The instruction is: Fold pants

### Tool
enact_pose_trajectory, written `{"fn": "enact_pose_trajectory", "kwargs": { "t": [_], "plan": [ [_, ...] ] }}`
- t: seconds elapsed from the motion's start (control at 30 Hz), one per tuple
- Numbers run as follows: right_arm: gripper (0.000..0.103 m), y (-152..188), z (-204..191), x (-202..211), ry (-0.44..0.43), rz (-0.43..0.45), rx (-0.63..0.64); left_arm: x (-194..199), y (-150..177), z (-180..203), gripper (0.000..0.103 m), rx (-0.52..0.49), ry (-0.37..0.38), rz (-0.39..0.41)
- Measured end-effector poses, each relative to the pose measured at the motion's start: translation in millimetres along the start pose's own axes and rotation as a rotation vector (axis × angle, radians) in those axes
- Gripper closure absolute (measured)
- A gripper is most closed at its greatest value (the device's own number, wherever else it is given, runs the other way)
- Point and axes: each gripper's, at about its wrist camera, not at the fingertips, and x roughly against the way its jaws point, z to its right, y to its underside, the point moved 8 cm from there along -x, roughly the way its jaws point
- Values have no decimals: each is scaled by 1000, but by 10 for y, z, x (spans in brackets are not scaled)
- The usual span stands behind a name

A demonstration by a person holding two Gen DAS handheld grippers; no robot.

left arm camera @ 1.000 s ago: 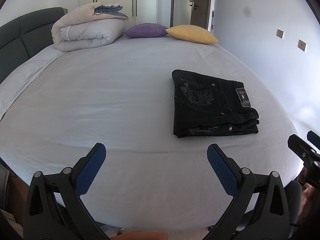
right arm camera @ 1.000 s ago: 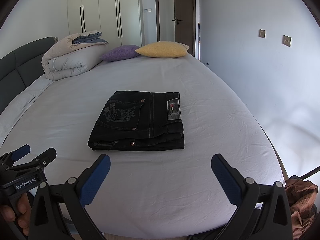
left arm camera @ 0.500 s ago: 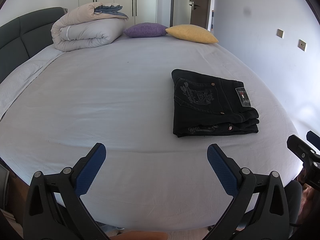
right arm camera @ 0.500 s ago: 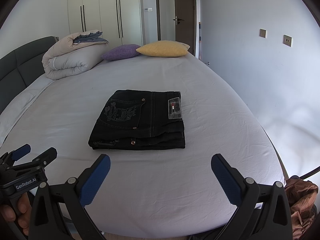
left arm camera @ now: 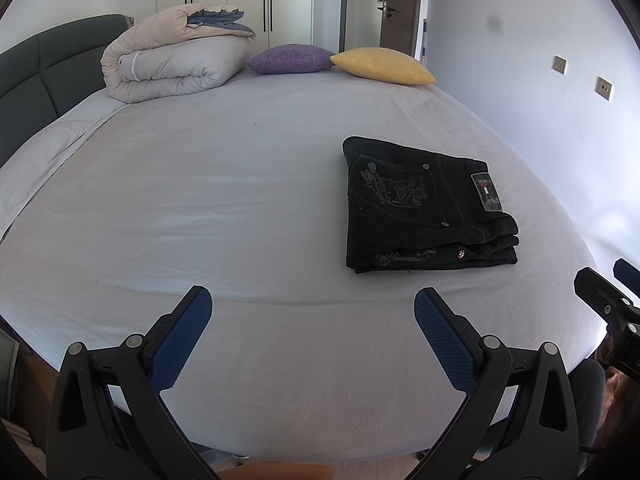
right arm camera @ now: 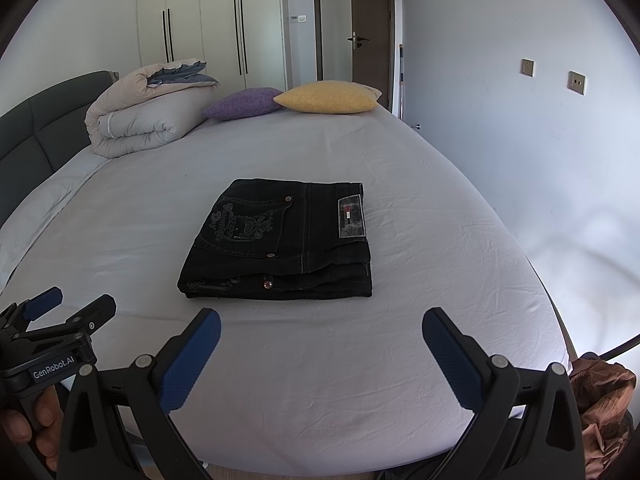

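Observation:
Black pants (left arm camera: 424,208) lie folded into a compact rectangle on the white bed sheet (left arm camera: 200,200), right of centre in the left wrist view and central in the right wrist view (right arm camera: 280,240). My left gripper (left arm camera: 312,304) is open and empty, above the bed's near edge, left of the pants. My right gripper (right arm camera: 320,324) is open and empty, just in front of the pants. The left gripper also shows at the lower left of the right wrist view (right arm camera: 68,308).
A rolled duvet (left arm camera: 172,60), a purple pillow (left arm camera: 290,58) and a yellow pillow (left arm camera: 384,65) lie at the far end of the bed. A dark headboard (left arm camera: 40,80) is at left, a wall at right. A brown cloth (right arm camera: 600,400) hangs by the bed's near right corner.
Nothing has visibly changed apart from a slight drift of the right wrist view; both grippers stay open and the pants stay put.

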Motion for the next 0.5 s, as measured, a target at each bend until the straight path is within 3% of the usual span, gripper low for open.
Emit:
{"fn": "enact_pose_trajectory", "kwargs": {
  "t": [0.5],
  "plan": [
    [0,2,-19,-2,-3,-5,2,-41,51,-11,0,-15,1,0]
  ]
}}
